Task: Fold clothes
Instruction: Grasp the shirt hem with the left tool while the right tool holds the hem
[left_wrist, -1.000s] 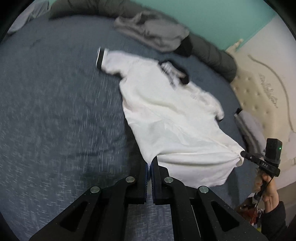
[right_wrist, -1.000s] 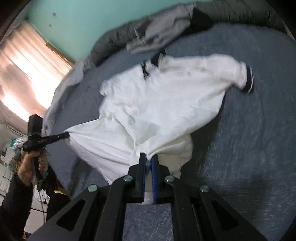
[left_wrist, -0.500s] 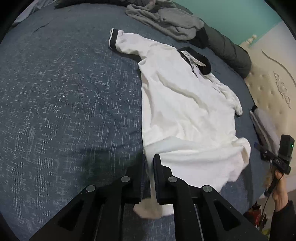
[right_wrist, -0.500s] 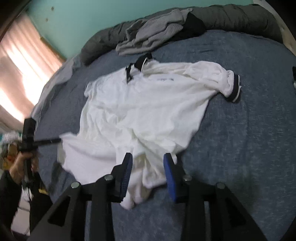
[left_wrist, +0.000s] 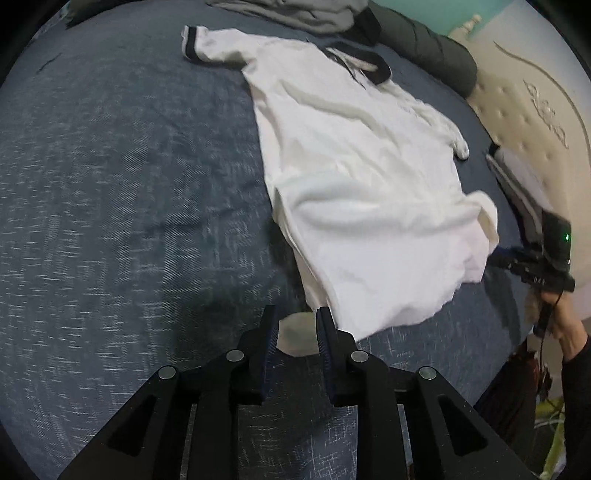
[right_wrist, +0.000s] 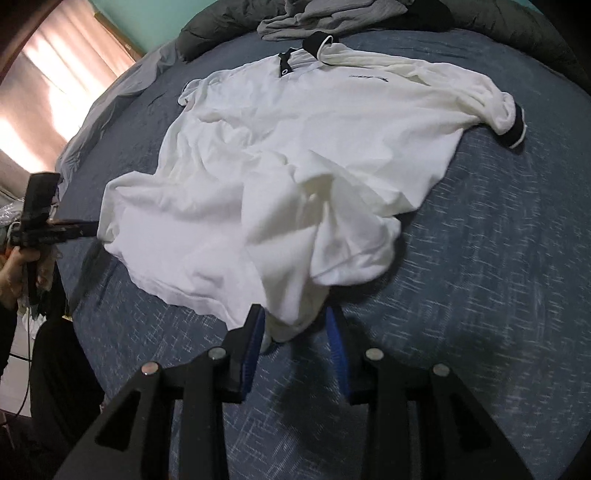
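We work over a bed covered by a dark blue flecked bedspread (left_wrist: 110, 192), with a teal wall (right_wrist: 155, 22) behind it and a cream tufted headboard (left_wrist: 532, 110) at one side. A pink-lit curtain (right_wrist: 55, 88) hangs beyond the far edge. A dark grey bolster (left_wrist: 424, 48) curves along the head of the bed, and a crumpled grey garment (right_wrist: 332, 14) lies against it. We see no containers here.

The white polo shirt (left_wrist: 354, 177) lies spread on the bedspread, rumpled, its black collar (left_wrist: 369, 62) toward the bolster and a black-cuffed sleeve (left_wrist: 207, 40) stretched out flat.

Our left gripper (left_wrist: 294, 325) hangs over the near hem corner; its jaws are opening, a fold of white cloth lying loose between them, not pinched. Our right gripper (right_wrist: 295, 325) stands parted at the other hem corner, a drooping bit of hem between the blue pads (right_wrist: 255, 339), which do not press on it.
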